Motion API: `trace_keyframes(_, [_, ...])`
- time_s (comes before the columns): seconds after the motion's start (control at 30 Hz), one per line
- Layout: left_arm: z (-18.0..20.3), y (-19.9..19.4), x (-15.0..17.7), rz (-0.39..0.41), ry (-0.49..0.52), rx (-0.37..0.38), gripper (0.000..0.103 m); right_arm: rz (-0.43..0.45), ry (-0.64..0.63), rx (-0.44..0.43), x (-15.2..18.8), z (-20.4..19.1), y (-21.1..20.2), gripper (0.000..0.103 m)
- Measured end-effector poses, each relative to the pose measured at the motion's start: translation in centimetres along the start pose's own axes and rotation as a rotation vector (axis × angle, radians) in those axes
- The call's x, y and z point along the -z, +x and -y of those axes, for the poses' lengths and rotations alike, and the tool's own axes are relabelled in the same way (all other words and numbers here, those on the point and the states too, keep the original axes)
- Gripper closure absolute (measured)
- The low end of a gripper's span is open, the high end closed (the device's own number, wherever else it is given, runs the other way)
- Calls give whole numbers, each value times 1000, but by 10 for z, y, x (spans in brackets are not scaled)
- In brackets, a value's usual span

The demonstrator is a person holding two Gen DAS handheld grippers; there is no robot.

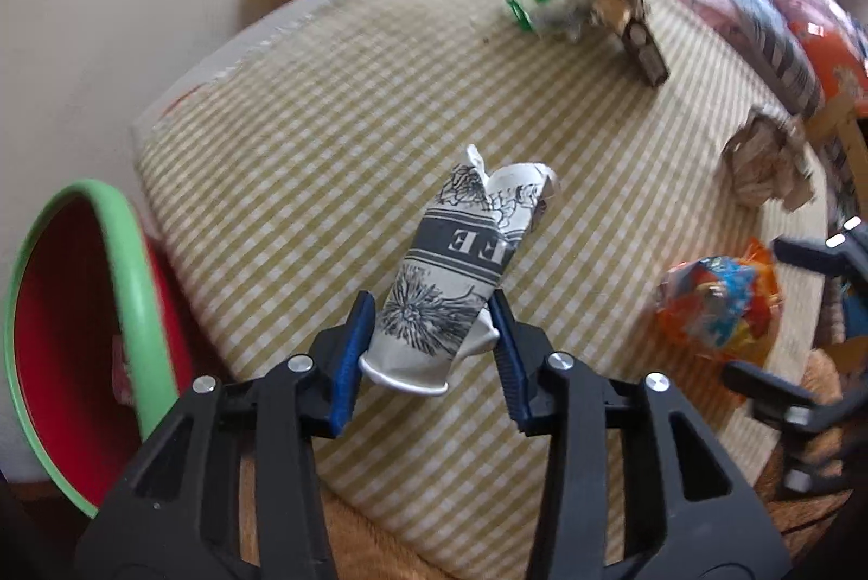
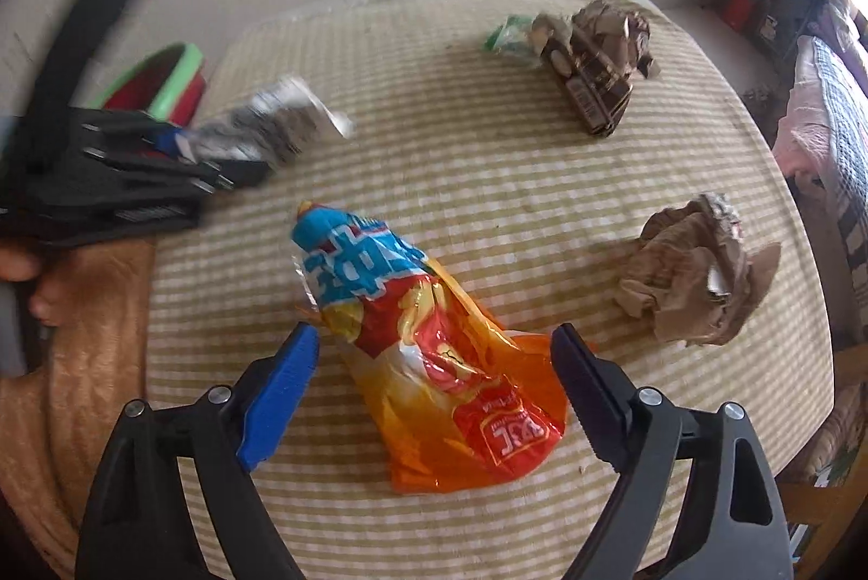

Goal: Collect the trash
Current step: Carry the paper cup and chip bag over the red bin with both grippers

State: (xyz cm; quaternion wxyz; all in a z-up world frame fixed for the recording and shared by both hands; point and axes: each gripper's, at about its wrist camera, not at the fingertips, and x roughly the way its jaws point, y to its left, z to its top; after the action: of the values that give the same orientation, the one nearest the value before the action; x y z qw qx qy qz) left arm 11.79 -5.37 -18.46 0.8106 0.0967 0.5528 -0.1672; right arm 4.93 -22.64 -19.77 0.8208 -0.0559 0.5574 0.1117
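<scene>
Both grippers down over the litter on the checked cloth.

Left wrist view: the left gripper (image 1: 434,341) has its blue ribbed fingers (image 1: 352,352) clamped on the rim end of a crushed paper cup (image 1: 461,265), white with black flower prints, lying on the yellow-checked surface (image 1: 304,157); a red bin (image 1: 81,336) with a green rim stands beside it. Right wrist view: the right gripper (image 2: 434,384) has its fingers (image 2: 279,401) spread wide either side of a glossy orange crisp bag (image 2: 434,352), not pressing it; crumpled brown paper (image 2: 700,271) lies nearby.
</scene>
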Motion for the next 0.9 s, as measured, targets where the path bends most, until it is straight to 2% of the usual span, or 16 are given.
trace_keyframes(0.1, [-9,-27,9,61,-48,6,62,6,10,35,5,-3,2,21])
trace_keyframes(0.13, [-10,-33,11,75,-53,2,62,11,31,17,6,-3,0,38])
trace_keyframes(0.17, [-12,-42,14,96,-61,-5,62,9,66,-11,8,-2,-1,47])
trace_keyframes(0.27, [-17,-70,18,158,-84,-19,62,37,145,-41,12,-3,-12,53])
trace_keyframes(0.43, [-23,-104,22,232,-105,-53,61,140,283,-104,12,-8,-47,56])
trace_keyframes(0.57, [-31,-125,28,280,-121,-73,61,263,369,-177,3,-18,-85,56])
trace_keyframes(0.77, [-46,-151,36,337,-146,-91,61,408,390,-257,-19,-43,-130,56])
trace_keyframes(0.9, [-58,-162,42,365,-163,-113,61,449,372,-287,-29,-61,-144,56])
